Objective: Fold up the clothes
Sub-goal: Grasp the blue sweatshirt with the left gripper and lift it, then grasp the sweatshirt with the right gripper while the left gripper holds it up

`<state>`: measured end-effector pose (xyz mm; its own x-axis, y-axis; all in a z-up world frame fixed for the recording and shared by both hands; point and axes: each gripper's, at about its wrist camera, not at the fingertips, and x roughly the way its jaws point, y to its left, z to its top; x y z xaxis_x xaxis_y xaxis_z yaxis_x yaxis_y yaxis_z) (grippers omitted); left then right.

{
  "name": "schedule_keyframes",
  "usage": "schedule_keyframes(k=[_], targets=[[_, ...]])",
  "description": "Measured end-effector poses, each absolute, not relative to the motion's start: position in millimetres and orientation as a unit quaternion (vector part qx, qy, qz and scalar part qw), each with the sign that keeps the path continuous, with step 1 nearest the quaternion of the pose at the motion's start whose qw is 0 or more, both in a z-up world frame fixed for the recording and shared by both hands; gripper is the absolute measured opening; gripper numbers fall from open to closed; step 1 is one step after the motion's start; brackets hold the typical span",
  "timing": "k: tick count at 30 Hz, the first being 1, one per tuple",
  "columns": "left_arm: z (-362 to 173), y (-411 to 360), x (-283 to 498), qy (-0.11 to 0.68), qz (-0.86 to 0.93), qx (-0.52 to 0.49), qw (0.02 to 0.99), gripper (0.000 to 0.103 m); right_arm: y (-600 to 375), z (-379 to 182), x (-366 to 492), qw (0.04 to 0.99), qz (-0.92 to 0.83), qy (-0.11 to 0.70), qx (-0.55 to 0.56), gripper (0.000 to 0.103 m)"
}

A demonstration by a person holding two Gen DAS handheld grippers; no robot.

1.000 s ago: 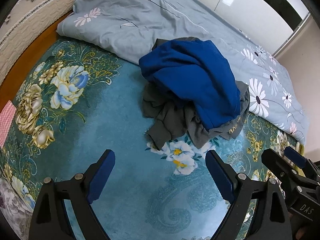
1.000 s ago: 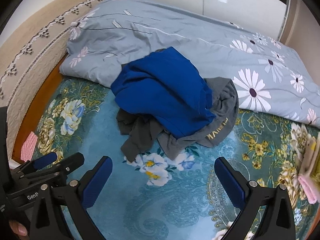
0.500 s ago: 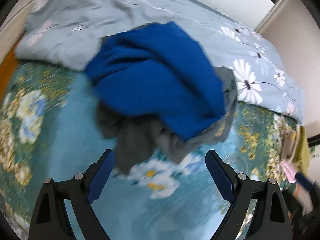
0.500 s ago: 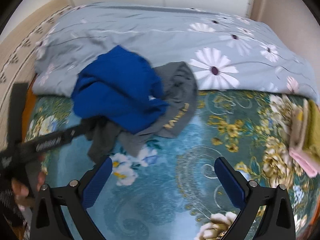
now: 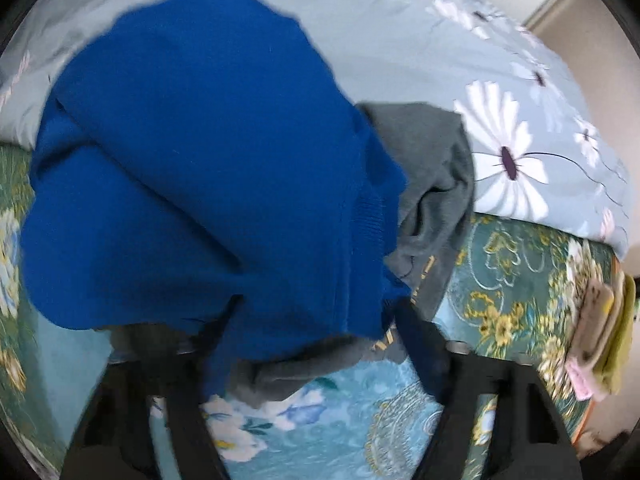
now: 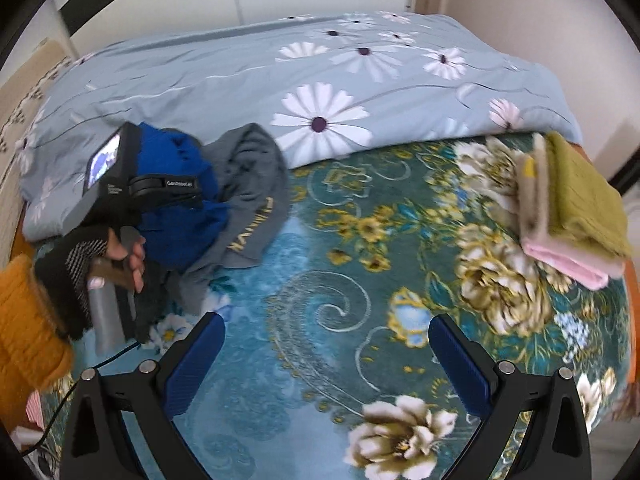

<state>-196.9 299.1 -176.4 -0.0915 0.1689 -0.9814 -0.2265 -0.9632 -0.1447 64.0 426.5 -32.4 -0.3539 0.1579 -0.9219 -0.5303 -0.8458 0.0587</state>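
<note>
Left wrist view is nearly filled by a blue sweater (image 5: 208, 168), heaped from the centre out to 9 and 11 o'clock, lying on top of a grey garment (image 5: 436, 184) that pokes out at 3 o'clock and again under the blue hem near 6 o'clock. The left gripper (image 5: 316, 344) is pushed into the near edge of this pile: its two blue-padded fingers stand wide apart, the left one partly buried under the blue hem at 7 o'clock, the right one touching the cloth's edge at 5 o'clock, and nothing is pinched between them. Both garments rest on a teal flowered bedspread (image 5: 352, 412), with a pale blue daisy-print duvet (image 5: 500, 80) behind them at 1 o'clock and a small stack of folded cloths (image 5: 604, 320) at 3 o'clock. Right wrist view shows the right gripper (image 6: 326, 354) hovering over bare bedspread at 6 o'clock, fingers spread wide and empty, well apart from the clothes. In that view the pile sits at 9 to 10 o'clock, where the left hand (image 6: 100, 256), in a dark fingerless glove, holds the other tool against the blue sweater; the grey garment shows gold lettering beside it. The folded stack, olive over pink, lies at 2 to 3 o'clock.
</note>
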Motion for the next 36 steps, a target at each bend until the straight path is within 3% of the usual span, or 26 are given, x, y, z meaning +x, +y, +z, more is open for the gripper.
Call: schedule_keyframes(k=[2,5,17,24,29,36], targets=[[-179.7,302.3,-203.0,0.014,0.731,-0.669,0.134,0.031,430.1,-33.1,72.3,0.218,0.803,0.183,-0.524,0.103],[-168.0,301.4,-207.2,0.022,0.738,-0.661,0.133,0.012,432.7,-34.6,81.0,0.220,0.802,0.191,-0.521,0.103],[-31.7,193.0,-159.6,0.004,0.824,-0.541,0.167,0.009,414.3,-14.6,93.8,0.170,0.831,0.233,-0.475,0.103],[17.6,111.2,-111.5,-0.014,0.834,-0.524,0.173,0.009,393.2,-1.4,93.7,0.111,0.838,0.278,-0.456,0.103],[10.2,79.6,-58.2,-0.041,0.819,-0.550,0.157,0.009,366.7,-1.3,96.1,0.050,0.832,0.303,-0.462,0.103],[-40.9,15.1,16.4,-0.057,0.781,-0.615,0.095,0.008,328.2,-28.3,103.1,-0.021,0.797,0.330,-0.505,0.103]])
